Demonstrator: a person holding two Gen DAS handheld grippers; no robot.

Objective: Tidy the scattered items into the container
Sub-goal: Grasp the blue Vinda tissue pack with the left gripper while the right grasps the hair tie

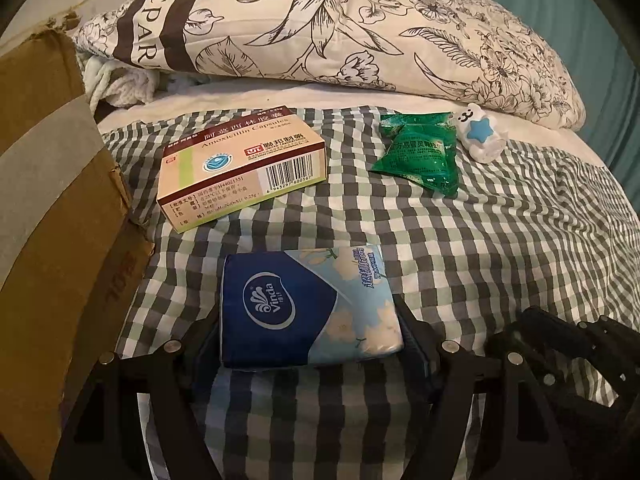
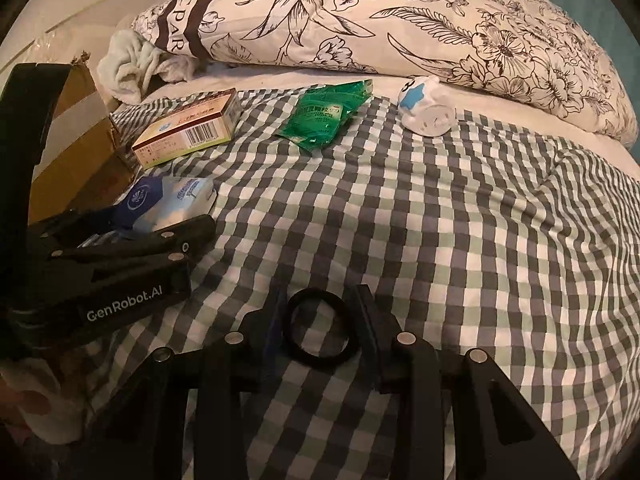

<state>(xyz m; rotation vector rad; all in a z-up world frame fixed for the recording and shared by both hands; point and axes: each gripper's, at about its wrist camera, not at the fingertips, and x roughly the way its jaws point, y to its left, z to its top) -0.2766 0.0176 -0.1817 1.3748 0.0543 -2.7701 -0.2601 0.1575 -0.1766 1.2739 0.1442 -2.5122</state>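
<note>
The left gripper [image 1: 312,344] has its two fingers set wide on either side of a blue tissue pack [image 1: 308,308], the pads touching the pack's left and right edges, so the pack is held between them on the checked sheet [image 1: 500,248]. The right gripper [image 2: 318,332] is closed to a narrow gap around a black ring [image 2: 318,330], with each pad against one side of the ring, which lies flat on the sheet near the camera. Just left of the tissue pack stands the cardboard box [image 1: 52,200], its brown wall along the left edge of the bed. Farther off, a medicine carton [image 1: 244,168] lies beyond the tissue pack, a green sachet [image 1: 420,156] sits to its right, and a small white bear figure [image 1: 482,132] with a blue star rests just right of the sachet, near the flowered pillow [image 1: 340,28].
</note>
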